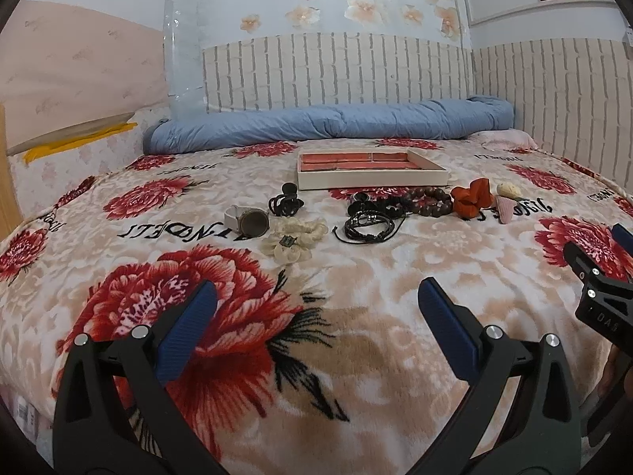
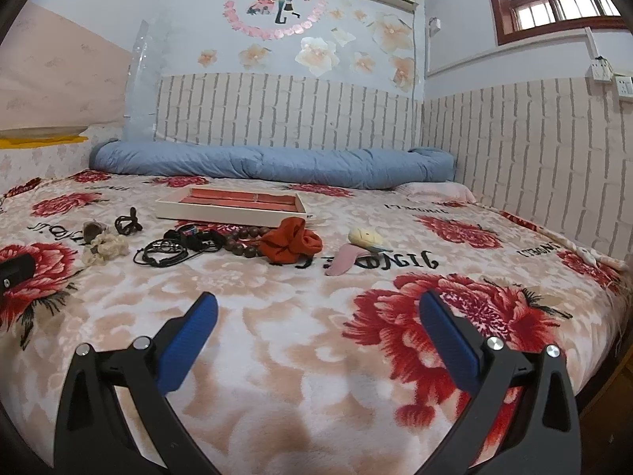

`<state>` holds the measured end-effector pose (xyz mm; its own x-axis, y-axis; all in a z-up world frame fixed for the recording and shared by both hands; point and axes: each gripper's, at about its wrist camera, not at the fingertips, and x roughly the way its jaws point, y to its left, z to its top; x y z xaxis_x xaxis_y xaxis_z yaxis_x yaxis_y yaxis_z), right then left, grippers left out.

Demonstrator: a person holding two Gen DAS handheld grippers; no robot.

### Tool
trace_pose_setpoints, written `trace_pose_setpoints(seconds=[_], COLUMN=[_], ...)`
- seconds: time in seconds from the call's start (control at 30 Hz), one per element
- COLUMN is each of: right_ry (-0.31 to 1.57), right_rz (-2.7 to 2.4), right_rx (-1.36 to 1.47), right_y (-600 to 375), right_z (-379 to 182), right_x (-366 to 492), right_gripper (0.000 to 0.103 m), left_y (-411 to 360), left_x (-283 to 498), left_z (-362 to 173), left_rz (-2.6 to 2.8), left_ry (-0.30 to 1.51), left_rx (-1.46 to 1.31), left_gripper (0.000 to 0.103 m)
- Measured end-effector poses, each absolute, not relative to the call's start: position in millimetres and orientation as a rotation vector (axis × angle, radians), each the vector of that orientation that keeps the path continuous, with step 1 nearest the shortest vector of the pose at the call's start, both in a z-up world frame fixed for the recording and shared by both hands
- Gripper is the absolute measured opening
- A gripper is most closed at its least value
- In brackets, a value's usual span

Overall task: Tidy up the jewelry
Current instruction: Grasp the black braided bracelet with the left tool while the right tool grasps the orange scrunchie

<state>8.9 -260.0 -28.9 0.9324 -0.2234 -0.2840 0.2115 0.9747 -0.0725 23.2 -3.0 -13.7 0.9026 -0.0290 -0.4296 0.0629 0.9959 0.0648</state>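
A white tray (image 1: 372, 178) (image 2: 221, 213) with a red divided lining lies mid-bed. In front of it lies a row of pieces: a white-strapped watch (image 1: 246, 219), a black claw clip (image 1: 285, 200) (image 2: 127, 221), a cream scrunchie (image 1: 294, 237) (image 2: 106, 247), black cord bracelets (image 1: 368, 227) (image 2: 162, 255), a brown bead bracelet (image 1: 425, 200) (image 2: 243, 243), a red-orange scrunchie (image 1: 472, 198) (image 2: 292, 245), a cream clip (image 1: 508, 190) (image 2: 366, 237) and a pink clip (image 1: 505, 208) (image 2: 344, 261). My left gripper (image 1: 316, 301) and right gripper (image 2: 318, 312) hover open and empty, well short of the row.
A floral blanket (image 1: 356, 316) covers the bed. A rolled blue quilt (image 1: 328, 124) lies along the brick-patterned back wall. The bed meets a wall (image 2: 534, 166) on the right. The right gripper's body (image 1: 601, 289) shows at the left view's right edge.
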Motion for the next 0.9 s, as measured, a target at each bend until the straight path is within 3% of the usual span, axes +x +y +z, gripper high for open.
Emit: trace_pose_setpoints(seconds=[0.5, 0.9], right_ry=[0.422, 0.520], right_rz=[-0.237, -0.161], right_rx=[0.035, 0.030], right_y=[-284, -286], right_z=[-21, -21], right_x=[63, 128], right_gripper=[0.099, 0.099], left_y=[-13, -39], left_x=[80, 143], left_z=[11, 2], left_rz=[-0.087, -0.132], left_ry=[0.495, 0.594], left_rx=[0.034, 0.063], left_gripper=[0.098, 0.098])
